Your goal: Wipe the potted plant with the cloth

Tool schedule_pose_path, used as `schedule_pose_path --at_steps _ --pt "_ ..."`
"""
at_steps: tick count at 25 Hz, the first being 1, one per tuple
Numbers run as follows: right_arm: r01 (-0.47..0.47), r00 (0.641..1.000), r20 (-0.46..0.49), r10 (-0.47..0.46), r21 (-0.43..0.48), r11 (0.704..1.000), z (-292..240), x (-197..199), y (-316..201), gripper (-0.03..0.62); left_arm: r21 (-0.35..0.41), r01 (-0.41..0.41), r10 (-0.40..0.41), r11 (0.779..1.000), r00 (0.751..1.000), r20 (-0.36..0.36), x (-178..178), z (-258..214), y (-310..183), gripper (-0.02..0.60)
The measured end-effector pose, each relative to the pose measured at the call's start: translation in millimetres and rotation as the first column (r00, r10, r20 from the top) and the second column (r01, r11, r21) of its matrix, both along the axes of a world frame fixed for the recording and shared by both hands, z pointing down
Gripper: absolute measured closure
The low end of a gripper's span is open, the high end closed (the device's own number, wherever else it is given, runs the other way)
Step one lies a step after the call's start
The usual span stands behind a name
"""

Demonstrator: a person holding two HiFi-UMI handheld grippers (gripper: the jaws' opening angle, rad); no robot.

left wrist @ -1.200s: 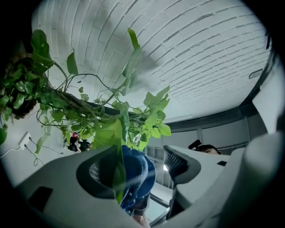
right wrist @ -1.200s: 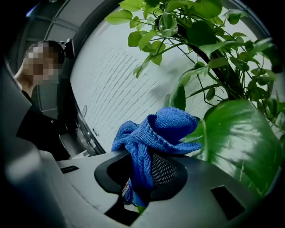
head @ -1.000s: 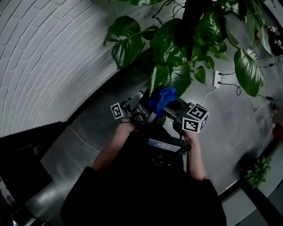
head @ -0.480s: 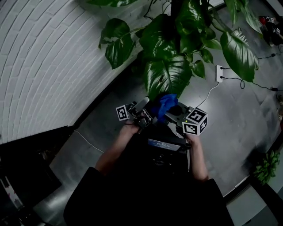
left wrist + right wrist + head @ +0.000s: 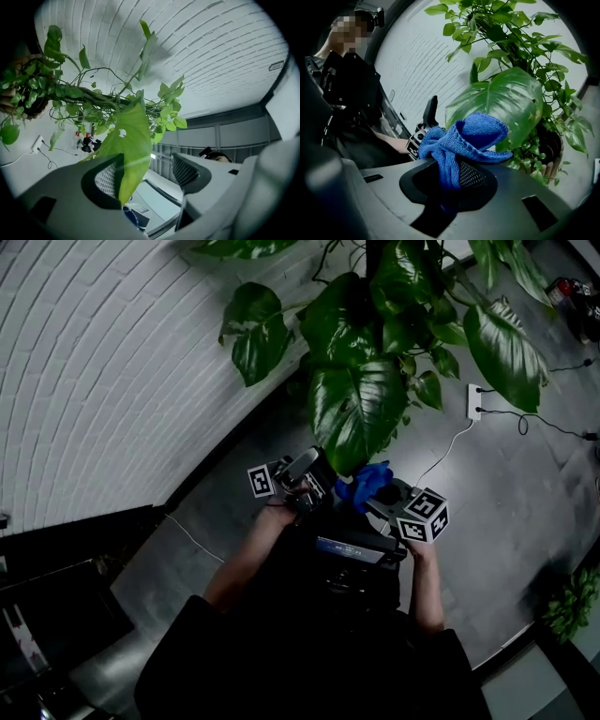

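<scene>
One potted plant (image 5: 375,334), many-leaved, stands beside the white brick wall (image 5: 112,362). One blue cloth (image 5: 461,140), bunched, is pinched fast in the right gripper (image 5: 450,178), just below the tip of the plant's large leaf (image 5: 356,413). Two grippers are held side by side on outstretched forearms. The left gripper (image 5: 147,173) tilts upward with its jaws apart; one leaf hangs between them, close to one pad and unsqueezed.
</scene>
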State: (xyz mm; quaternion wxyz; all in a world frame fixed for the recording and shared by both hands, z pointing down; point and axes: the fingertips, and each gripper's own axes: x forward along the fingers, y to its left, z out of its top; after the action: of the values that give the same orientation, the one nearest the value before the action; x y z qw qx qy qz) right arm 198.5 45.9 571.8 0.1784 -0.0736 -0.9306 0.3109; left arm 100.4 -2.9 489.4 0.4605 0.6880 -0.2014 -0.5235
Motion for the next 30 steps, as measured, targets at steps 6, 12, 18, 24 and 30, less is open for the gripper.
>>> schedule_pose_path --at_steps 6,12,18,24,30 --pt "-0.154 0.971 0.172 0.165 -0.074 0.985 -38 56 -44 0.487 -0.060 0.061 -0.048 0.996 0.980 0.195 -14 8 11 0.261" --pt "-0.295 0.867 0.398 0.300 -0.075 0.952 -112 68 -91 0.487 -0.091 0.178 -0.143 0.980 0.942 0.303 -64 8 32 0.261" --pt "-0.281 0.825 0.481 0.297 -0.106 0.954 -148 4 -79 0.487 -0.061 0.235 -0.199 0.970 0.914 0.352 -112 -3 60 0.261" --pt "-0.299 0.816 0.475 0.330 -0.142 0.944 -167 -65 -51 0.487 -0.016 0.238 -0.214 0.971 0.900 0.380 -161 -17 104 0.261" --pt "-0.365 0.753 0.487 0.442 -0.249 0.897 -181 -149 -8 0.487 0.034 0.199 -0.197 0.979 0.899 0.392 -230 -33 153 0.261"
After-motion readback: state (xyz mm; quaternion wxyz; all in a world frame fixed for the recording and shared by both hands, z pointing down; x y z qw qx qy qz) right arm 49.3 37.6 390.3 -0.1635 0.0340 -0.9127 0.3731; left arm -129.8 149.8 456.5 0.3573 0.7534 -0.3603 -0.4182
